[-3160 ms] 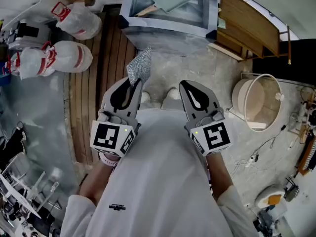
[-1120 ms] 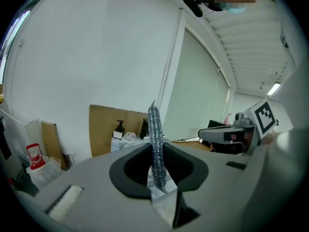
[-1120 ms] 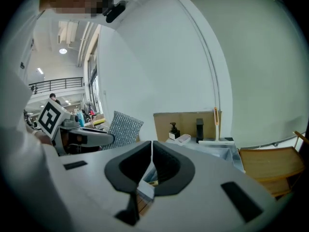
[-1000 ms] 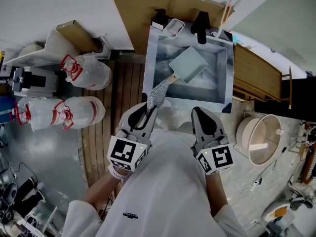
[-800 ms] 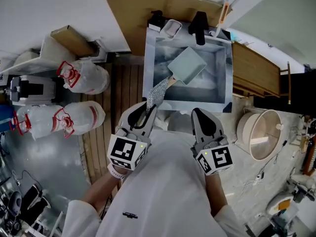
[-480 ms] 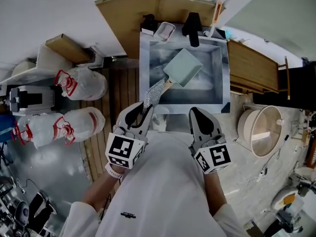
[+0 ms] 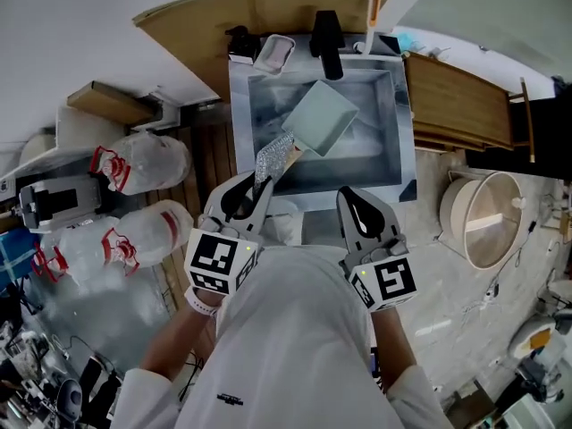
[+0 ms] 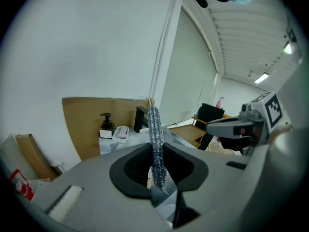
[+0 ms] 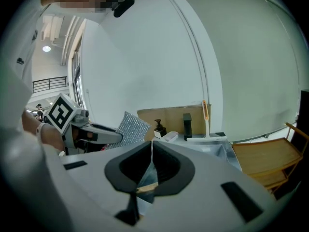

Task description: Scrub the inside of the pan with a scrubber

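A pale green square pan [image 7: 322, 117] lies tilted in the steel sink [image 7: 400, 132], its wooden handle pointing toward me. My left gripper [image 7: 260, 182] hovers over the sink's near left rim, shut on a silver mesh scrubber [image 7: 273, 158] that sticks up between its jaws and partly hides the handle. In the left gripper view the scrubber [image 8: 156, 139] stands upright in the left gripper [image 8: 157, 153]. The right gripper [image 7: 349, 195] is shut with nothing in it, just short of the sink's near edge. The right gripper view shows the right gripper [image 9: 151, 149] with jaws touching and the scrubber [image 9: 128, 127] to the left.
A black faucet [image 7: 326, 38], a soap dish [image 7: 273, 52] and a soap bottle [image 7: 239, 43] stand behind the sink. A wooden rack [image 7: 458, 96] is to the right, with a beige bucket [image 7: 487, 217] below it. White bags [image 7: 141, 161] lie on the left.
The sink and pan have come nearer in the head view. Both grippers have moved forward to the sink's near edge. The left one still holds the scrubber.
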{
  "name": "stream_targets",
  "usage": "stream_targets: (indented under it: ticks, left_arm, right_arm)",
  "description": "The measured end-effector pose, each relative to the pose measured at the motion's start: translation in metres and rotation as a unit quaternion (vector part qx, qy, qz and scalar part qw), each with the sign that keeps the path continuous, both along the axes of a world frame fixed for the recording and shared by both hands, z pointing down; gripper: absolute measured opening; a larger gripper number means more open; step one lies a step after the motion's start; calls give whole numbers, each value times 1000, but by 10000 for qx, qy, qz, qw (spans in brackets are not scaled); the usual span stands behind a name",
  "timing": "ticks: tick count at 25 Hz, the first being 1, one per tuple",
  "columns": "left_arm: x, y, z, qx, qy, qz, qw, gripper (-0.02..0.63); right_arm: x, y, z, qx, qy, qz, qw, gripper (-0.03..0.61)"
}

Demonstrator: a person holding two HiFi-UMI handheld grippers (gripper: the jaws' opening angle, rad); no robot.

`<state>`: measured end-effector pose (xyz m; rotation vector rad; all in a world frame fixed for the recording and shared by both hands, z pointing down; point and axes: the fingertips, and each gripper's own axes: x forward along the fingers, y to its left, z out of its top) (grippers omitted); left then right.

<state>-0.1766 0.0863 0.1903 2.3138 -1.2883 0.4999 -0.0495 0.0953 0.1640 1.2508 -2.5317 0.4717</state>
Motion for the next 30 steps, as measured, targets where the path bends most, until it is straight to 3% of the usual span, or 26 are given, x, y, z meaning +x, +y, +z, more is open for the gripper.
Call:
stream_targets:
  ticks: [15, 23, 30]
  left_arm:
    - [82, -93, 117, -1123, -356, 548, 9915, 74]
    - [97, -129, 186, -1430, -737, 496, 9857, 74]
    - [83, -142, 243, -1648, -1807, 526, 9682, 74]
  right_arm:
    - [40, -86, 69, -355, -165, -58, 9992, 9]
    - [52, -106, 122, -667, -241, -200, 9973, 9]
    - [55, -121, 156, -830, -342, -283, 9956, 9]
